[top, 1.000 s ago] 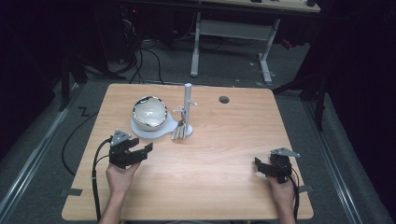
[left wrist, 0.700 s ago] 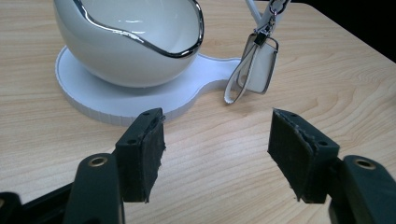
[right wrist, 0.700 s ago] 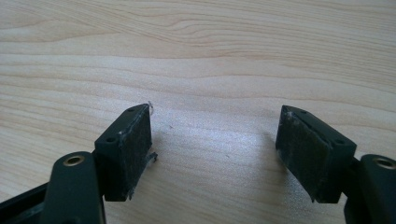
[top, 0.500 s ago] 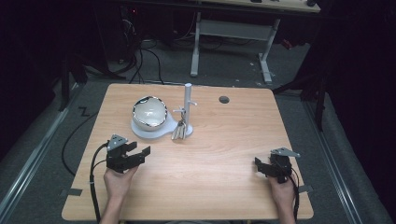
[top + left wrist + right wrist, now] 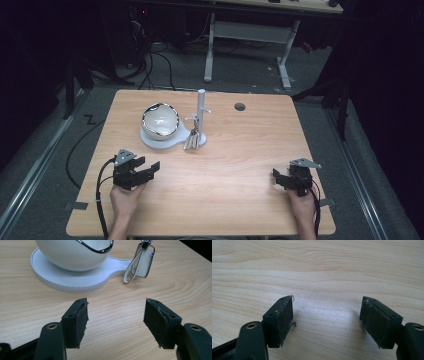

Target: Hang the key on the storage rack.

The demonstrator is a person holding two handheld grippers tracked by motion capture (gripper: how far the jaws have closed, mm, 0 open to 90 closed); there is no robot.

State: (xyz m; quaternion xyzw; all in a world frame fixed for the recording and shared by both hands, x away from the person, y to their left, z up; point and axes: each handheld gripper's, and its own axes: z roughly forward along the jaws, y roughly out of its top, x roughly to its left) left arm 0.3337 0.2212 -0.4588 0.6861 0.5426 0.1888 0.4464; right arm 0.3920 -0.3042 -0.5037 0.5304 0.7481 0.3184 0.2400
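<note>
Left gripper (image 5: 116, 320) (fingers apart) near bowl (image 5: 72, 252)

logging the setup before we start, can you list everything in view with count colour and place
round white bowl with a chrome rim: 1, white, far left of the table, on the stand base
flat white stand base: 1, white, under the bowl
upright white post with pegs: 1, white, at the base's right end
hanging metal utensils: a small bunch, silver, on the post
wooden table: 1, light wood
dark round hole: 1, far table edge
white desk frame: 1, beyond the table
left gripper: 1, black, near left, jaws open, nothing between them
right gripper: 1, black, near right, jaws open, nothing between them
</note>
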